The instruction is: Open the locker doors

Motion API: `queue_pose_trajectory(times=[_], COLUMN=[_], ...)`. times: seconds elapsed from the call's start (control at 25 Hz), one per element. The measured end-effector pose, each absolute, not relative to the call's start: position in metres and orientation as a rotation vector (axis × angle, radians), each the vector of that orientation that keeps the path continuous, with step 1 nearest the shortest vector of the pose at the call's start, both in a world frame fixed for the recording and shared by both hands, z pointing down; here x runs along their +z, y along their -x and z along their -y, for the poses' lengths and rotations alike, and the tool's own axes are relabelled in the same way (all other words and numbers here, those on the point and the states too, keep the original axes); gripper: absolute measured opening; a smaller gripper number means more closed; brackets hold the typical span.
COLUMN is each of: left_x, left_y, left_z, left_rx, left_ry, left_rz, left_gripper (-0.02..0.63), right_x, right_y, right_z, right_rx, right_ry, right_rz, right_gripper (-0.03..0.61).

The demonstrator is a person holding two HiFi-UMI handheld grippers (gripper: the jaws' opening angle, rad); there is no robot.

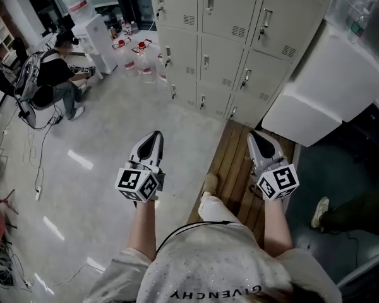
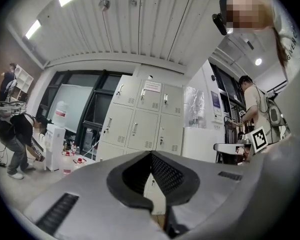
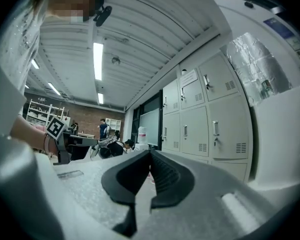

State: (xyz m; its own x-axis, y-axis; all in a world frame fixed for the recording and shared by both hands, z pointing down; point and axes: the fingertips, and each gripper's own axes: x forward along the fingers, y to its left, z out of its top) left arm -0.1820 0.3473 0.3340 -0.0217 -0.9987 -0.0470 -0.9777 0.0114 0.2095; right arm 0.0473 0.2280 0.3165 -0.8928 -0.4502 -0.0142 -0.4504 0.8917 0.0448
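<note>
The bank of grey lockers (image 1: 227, 36) fills the far wall in the head view, several rows of doors, and every door in sight lies flush and closed. So the task has not begun as far as these views show: no door is ajar, and all of them are left to open. A big white cabinet (image 1: 328, 87) stands just beside the lockers on the right, and a strip of wooden boards (image 1: 230, 163) runs across the floor up to their base. Both grippers are held out level toward the lockers, well apart from them. The left gripper (image 1: 155, 135) has its jaws pressed together with nothing between them, and the right gripper (image 1: 256, 136) is likewise closed and empty. The small metal door handles (image 1: 266, 21) are untouched; reaching one likely calls for stepping closer and parting the jaws first
</note>
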Motion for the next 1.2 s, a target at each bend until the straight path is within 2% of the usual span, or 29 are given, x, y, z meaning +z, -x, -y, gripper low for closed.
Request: queue_pose_trajectory(times=[0.68,1.2], left_x=[0.339,0.362], left_y=[0.185,0.179], left_z=[-0.026,0.065], left_rx=[-0.193,-0.161], left_ry=[-2.295,-2.309], left_rz=[1.919,1.832], left_gripper=[-0.002,-0.002], right_x=[0.332,0.324], right_y=[-0.037,-0.031], right_z=[0.051,0.144], right_rx=[-0.025,-0.031], right_ry=[0.912,0.972], right_rz=[-2.965,-2.937], right_gripper=[0.077,0.110])
